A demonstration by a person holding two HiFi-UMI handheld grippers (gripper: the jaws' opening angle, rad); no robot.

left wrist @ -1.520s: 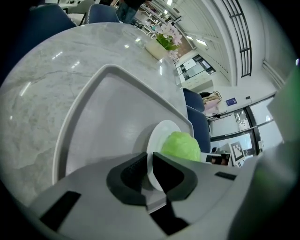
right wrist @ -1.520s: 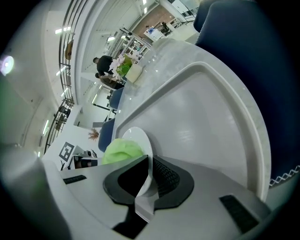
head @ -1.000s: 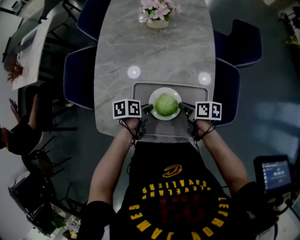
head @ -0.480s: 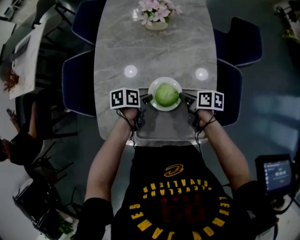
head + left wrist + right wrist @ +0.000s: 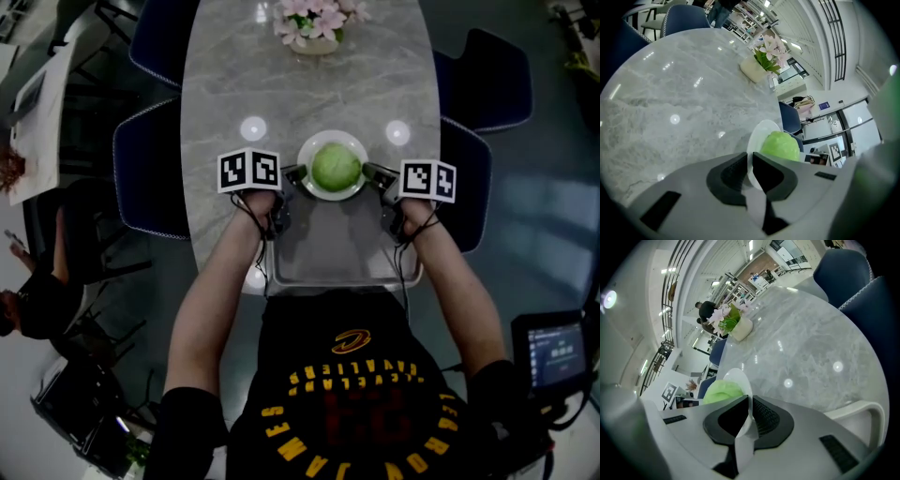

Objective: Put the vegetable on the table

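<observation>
There is one green vegetable (image 5: 336, 167), round like a ball. It sits on one white plate (image 5: 307, 147). The plate is over the gray stone table (image 5: 216, 94), close to the middle of it.

There are two grippers, and each one pinches the thin edge of the plate. The left gripper (image 5: 749, 161) has the edge at 9 o'clock. Its two fingers are almost together, with only the plate edge between them. The right gripper (image 5: 749, 404) has the edge at 3 o'clock. Its two fingers are also nearly closed, pressed on the plate edge. I cannot tell if the plate touches the table or hangs just above it.

One gray tray (image 5: 342, 248) lies at 6 o'clock from the plate, by the near edge of the table. The plate is mostly past the far rim of the tray.

One pot of pink flowers (image 5: 314, 23) stands at 12 o'clock from the plate, well apart from it.

Two bright light spots shine on the table, one at 10 o'clock and one at 2 o'clock from the plate.

Four dark blue chairs (image 5: 141, 169) stand by the table, two at each long side.
</observation>
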